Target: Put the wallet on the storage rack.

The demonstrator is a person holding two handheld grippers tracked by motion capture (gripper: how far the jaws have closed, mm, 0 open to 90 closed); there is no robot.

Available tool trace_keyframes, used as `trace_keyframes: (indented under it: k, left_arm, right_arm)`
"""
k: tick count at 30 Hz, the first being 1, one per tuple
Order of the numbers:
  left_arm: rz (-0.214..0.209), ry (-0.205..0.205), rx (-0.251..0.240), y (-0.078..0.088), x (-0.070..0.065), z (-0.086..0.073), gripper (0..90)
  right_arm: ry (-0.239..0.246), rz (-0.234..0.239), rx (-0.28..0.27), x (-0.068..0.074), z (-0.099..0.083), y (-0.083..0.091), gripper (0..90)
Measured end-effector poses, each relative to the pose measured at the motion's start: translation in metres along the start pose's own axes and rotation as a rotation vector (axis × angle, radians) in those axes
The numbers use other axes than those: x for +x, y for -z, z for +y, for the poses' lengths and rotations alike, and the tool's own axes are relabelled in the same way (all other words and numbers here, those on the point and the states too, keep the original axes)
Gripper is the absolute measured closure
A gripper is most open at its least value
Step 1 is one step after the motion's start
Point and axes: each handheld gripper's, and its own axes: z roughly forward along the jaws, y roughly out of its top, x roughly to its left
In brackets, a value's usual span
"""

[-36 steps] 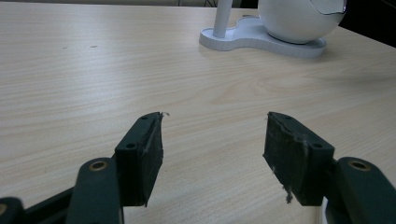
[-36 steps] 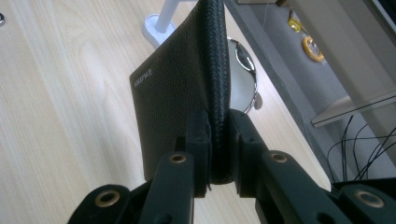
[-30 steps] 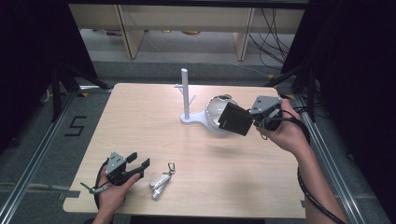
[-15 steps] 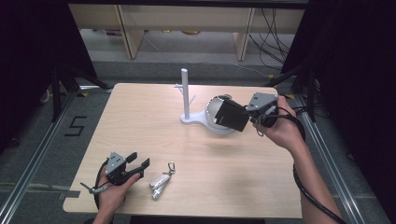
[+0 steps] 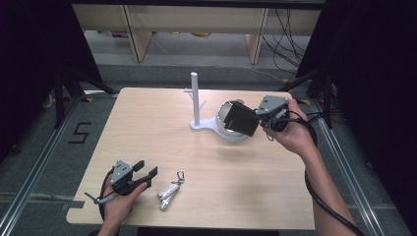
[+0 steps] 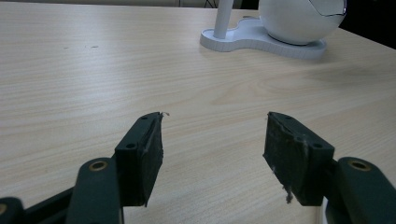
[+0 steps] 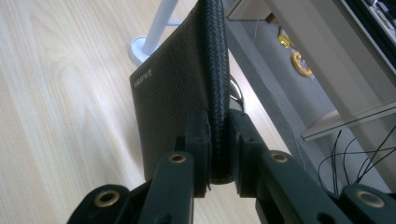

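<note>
Black wallet (image 7: 177,88) (edge-on, long axis toward the white stand (image 5: 196,101)) clamped by right fingers (image 7: 198,140); left fingers (image 6: 144,154) spread

We note table (image 5: 162,132): light wood, rectangular | white stand (image 5: 195,101): upright post on flat base, far centre | keys (image 5: 169,188): lying flat near front edge, well apart from stand | floor mark "5" (image 5: 78,132): left of table

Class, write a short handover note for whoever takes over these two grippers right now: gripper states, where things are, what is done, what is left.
Right gripper: shut on the black wallet, held above the white bowl of the stand.
Left gripper: open, nothing in it, low over the table near the keys.
Done: wallet picked up.
Left, probably: set the wallet in the bowl; the keys are untouched.
</note>
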Motion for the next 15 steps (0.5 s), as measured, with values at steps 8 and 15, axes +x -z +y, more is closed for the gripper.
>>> trace_keyframes:
  k: [8, 15]
  left_arm:
    - [0.001, 0.001, -0.001, 0.0001, -0.0001, 0.0000, 36.5]
    - [-0.004, 0.000, -0.004, -0.0001, -0.0001, -0.0002, 36.5]
  right_arm:
    - [0.001, -0.010, -0.012, -0.0024, 0.0059, -0.0040, 80.5]
    - [0.004, -0.023, -0.017, -0.0055, 0.0083, -0.0099, 80.5]
